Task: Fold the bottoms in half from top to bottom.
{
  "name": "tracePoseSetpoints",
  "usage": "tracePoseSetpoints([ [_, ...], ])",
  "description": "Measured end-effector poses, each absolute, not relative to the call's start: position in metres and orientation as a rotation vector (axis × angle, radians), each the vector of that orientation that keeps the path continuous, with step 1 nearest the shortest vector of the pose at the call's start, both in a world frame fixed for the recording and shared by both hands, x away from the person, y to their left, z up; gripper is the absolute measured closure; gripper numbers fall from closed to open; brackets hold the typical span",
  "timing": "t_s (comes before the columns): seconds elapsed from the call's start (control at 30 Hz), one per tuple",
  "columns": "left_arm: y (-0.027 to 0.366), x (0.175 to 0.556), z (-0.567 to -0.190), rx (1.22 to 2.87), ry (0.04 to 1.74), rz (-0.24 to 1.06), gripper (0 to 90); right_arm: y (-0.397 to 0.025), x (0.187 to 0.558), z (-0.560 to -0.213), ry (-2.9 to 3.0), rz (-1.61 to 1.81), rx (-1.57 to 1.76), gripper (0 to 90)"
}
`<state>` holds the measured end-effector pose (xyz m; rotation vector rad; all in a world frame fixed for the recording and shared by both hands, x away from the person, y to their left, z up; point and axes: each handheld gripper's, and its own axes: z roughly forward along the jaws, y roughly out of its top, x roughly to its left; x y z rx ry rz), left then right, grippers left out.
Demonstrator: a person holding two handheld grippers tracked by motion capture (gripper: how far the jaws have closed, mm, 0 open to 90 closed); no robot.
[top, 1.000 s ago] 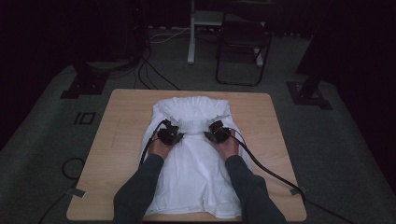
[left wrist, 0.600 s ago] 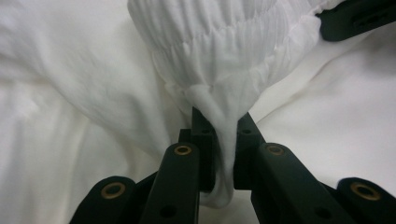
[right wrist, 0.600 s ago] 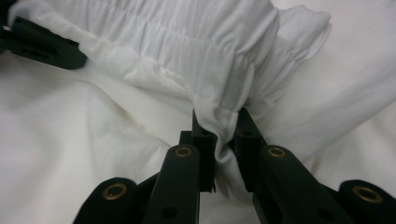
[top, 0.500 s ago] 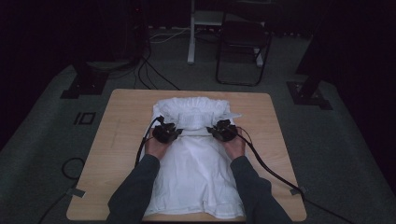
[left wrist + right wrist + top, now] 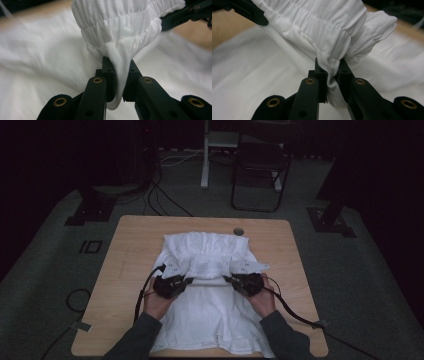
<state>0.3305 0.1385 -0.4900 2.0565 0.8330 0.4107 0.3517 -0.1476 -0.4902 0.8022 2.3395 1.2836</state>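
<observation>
Left gripper (image 5: 116,82): jaws clamped on bunched corner of white garment (image 5: 210,310). Right gripper (image 5: 329,82): same, pinching opposite corner of gathered band. Band stretched taut between both, probably to fold top part flat and even. Garment lies on middle of wooden table (image 5: 130,250), lower part spread toward person. Cloth soft, thin, matte; band (image 5: 117,22) ribbed, elastic-looking, many fine pleats.
</observation>
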Motion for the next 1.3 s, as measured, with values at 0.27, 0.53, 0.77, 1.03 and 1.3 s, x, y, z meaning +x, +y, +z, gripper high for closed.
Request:
tracePoseSetpoints([
  [0.27, 0.137, 0.333, -0.558, 2.127, 0.937, 0.290, 82.4, -0.141, 0.341, -0.561, 2.489, 1.171, 0.910, 82.6],
  [0.53, 0.139, 0.327, -0.537, 2.128, 0.942, 0.260, 58.8, -0.146, 0.342, -0.553, 2.535, 1.197, 0.948, 54.9],
  [0.77, 0.165, 0.330, -0.503, 2.014, 0.955, 0.315, 62.1, -0.175, 0.338, -0.517, 2.438, 1.335, 0.928, 50.6],
  [1.03, 0.144, 0.378, -0.516, 2.098, 1.062, 0.320, 89.8, -0.173, 0.388, -0.531, 2.342, 1.208, 1.182, 88.9],
  [1.3, 0.134, 0.390, -0.541, 2.126, 1.089, 0.296, 87.9, -0.159, 0.410, -0.554, 2.439, 1.236, 1.171, 85.2],
])
